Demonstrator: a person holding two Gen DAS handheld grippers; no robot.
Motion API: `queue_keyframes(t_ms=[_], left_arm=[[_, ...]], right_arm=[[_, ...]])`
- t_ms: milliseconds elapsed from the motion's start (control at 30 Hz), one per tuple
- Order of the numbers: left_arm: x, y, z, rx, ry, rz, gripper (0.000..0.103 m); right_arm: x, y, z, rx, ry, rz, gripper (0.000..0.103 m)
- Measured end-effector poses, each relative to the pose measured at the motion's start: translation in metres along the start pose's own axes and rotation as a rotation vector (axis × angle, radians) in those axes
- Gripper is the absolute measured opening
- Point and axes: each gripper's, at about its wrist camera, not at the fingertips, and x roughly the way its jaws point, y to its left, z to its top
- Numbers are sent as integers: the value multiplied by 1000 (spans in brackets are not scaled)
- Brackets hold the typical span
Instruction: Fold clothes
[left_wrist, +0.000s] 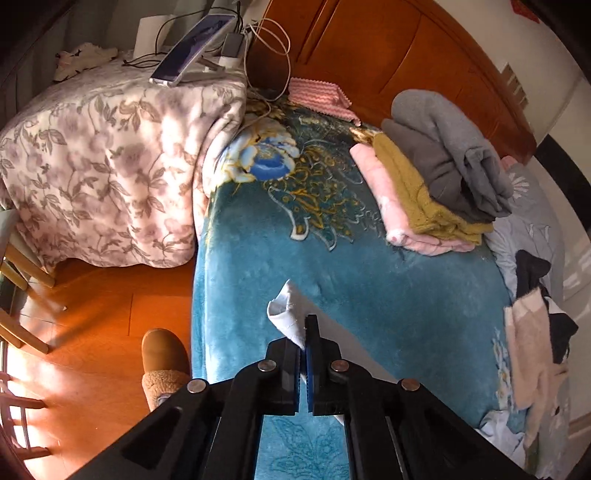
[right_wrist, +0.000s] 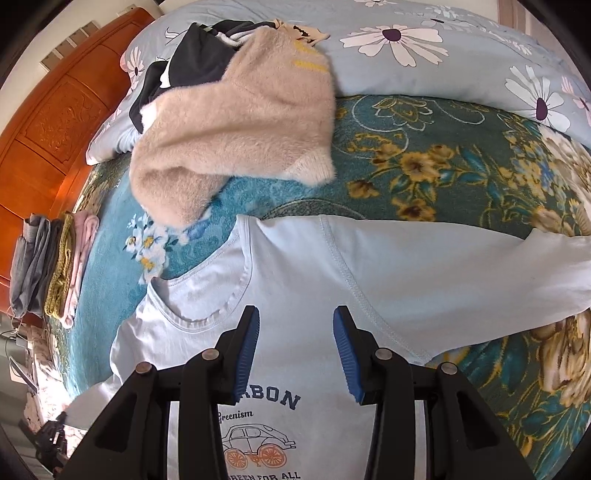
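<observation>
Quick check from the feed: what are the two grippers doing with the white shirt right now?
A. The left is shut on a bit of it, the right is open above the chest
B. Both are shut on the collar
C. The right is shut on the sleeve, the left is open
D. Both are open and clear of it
A: the left gripper is closed on a white shirt edge, while the right gripper stands open over the chest print.

— What's on the bed?
— A teal blanket (left_wrist: 369, 280) with gold flowers, and a pale blue duvet (right_wrist: 443, 62) with daisies along its far side.
— And beside the bed?
— A floral throw (left_wrist: 110, 166) with a phone (left_wrist: 195, 48) and white cables (left_wrist: 273, 40) on top. Behind stands a wooden headboard (left_wrist: 388, 51).
— On the floor?
— A brown slipper (left_wrist: 162, 362) on the boards (left_wrist: 103, 314), just beside the bed.
</observation>
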Motion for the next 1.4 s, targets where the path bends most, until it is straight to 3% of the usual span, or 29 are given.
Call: queue_keyframes(t_ms=[67, 200, 300, 367, 433, 600, 733, 900, 967, 1067, 1167, 1300, 1400], left_arm=[[21, 11, -10, -18, 78, 55, 2], [38, 32, -32, -75, 154, 108, 4], [36, 42, -33, -151, 204, 69, 7], [23, 40, -31, -161, 208, 13, 17], [5, 34, -30, -148, 192, -21, 51], [-35, 14, -53, -183, 213, -141, 56], [-40, -40, -95, -104, 342, -263, 56], [-32, -137, -177, 192, 586, -316, 56], [-30, -161, -209, 265, 671, -337, 56], [-26, -175, -248, 355, 755, -272, 56], [-27, -176, -270, 424, 785, -189, 56], [-22, -172, -281, 389, 893, -164, 60], [-23, -178, -302, 461, 972, -138, 60]], right_arm=[[0, -1, -1, 2, 4, 2, 43], [0, -4, -3, 7, 13, 7, 43], [-1, -6, -4, 10, 20, 10, 43], [-5, -17, -8, 25, 26, 17, 43], [-10, -31, -14, 46, 32, 25, 43], [-24, -67, -28, 97, 48, 45, 43], [-35, -96, -39, 138, 60, 62, 43], [-44, -140, -65, 181, 138, 100, 46], [-49, -158, -84, 185, 173, 120, 46], [-56, -181, -113, 192, 220, 162, 47], [-61, -195, -139, 186, 259, 205, 47], [-62, -197, -156, 174, 288, 250, 47], [-63, -197, -167, 166, 308, 285, 47]])
